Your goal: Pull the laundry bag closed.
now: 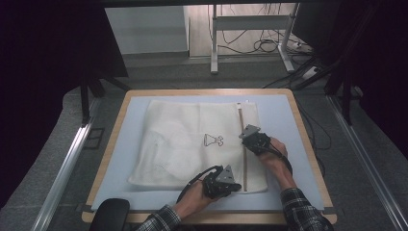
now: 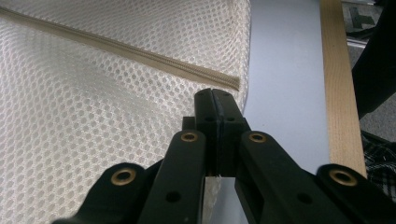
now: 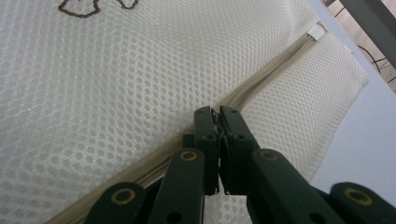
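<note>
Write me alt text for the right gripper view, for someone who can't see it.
The right gripper, jaws shut, sits on the beige zipper of a white mesh laundry bag, apparently pinching something small there. The zipper runs diagonally to a white tab, with the pale blue table mat at right.

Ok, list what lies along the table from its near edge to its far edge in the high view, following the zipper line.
Left gripper at the mesh bag's near end → right gripper on the zipper → white tab at the zipper's far end → bare blue mat.
</note>
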